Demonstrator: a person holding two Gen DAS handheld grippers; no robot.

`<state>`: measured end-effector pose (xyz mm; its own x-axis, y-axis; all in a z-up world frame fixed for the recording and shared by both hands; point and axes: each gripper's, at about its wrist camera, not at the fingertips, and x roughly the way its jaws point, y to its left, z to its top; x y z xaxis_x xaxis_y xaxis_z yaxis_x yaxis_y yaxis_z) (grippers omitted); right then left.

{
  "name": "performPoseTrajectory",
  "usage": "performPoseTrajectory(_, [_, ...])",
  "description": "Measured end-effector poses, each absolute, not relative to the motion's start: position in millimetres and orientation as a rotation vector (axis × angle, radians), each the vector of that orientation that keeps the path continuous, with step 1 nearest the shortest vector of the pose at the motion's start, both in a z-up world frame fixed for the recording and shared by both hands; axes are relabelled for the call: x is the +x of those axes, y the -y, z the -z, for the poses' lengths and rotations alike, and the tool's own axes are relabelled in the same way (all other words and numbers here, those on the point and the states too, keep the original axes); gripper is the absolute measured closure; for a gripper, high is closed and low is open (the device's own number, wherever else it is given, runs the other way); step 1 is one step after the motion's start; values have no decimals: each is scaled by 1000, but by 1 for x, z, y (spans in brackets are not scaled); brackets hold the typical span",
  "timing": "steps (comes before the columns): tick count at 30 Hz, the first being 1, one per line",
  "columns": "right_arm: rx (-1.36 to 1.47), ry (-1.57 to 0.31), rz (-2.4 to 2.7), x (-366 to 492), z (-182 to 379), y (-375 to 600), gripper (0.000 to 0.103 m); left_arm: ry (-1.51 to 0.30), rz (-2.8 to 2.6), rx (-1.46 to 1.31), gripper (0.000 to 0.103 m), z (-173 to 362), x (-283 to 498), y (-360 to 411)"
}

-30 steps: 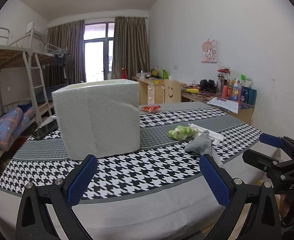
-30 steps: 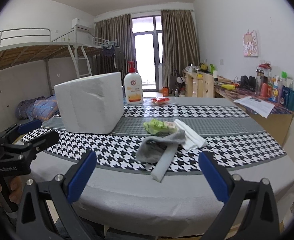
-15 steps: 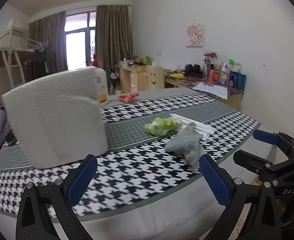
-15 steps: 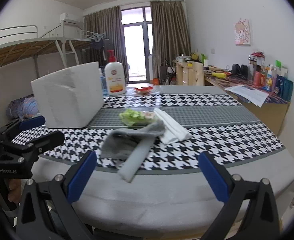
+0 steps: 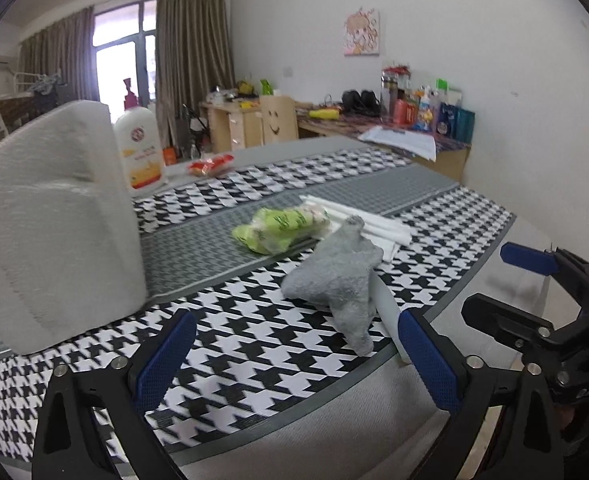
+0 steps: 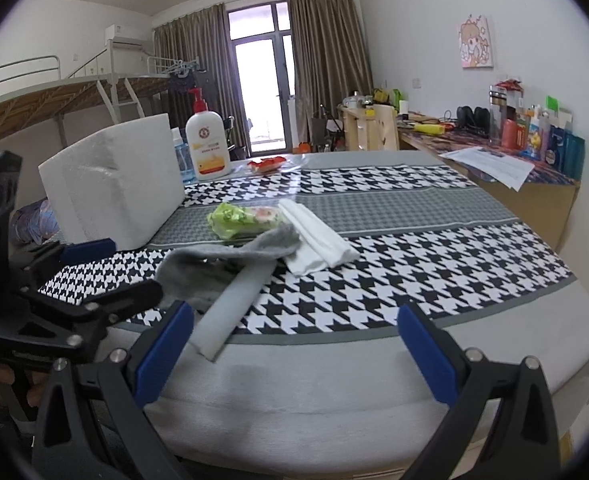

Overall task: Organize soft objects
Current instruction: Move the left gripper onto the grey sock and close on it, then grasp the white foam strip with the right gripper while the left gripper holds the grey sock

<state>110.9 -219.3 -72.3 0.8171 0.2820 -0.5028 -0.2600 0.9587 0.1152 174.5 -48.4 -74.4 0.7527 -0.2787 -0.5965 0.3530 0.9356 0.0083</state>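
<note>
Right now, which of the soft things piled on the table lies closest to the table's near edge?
The grey sock, crumpled in front of the green packet and the folded white cloth, which both lie farther back.

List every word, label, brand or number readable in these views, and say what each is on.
No text can be read with confidence.
Lotion bottle: round red logo and a yellow label, print too blurred.
Right gripper body: embossed lettering, cut off and dark.
Green packet: printing illegible.
Papers and bottles on the desk: too small.
Wall picture: a cartoon, no words legible.
</note>
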Motion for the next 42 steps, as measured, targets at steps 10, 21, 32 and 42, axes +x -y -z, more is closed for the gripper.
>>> performPoseTrajectory(10, [41, -556, -295, 118, 76, 224, 0, -735, 390, 122, 44, 83, 200, 65])
performPoseTrajectory(21, [56, -590, -327, 125, 83, 220, 0, -786, 393, 106, 81, 90, 214, 73])
performPoseTrajectory(32, [54, -612, -368, 127, 84, 202, 0, -760, 399, 72, 94, 84, 209, 57])
performPoseTrajectory(42, [39, -610, -372, 119, 81, 181, 0, -698, 368, 44, 94, 69, 189, 34])
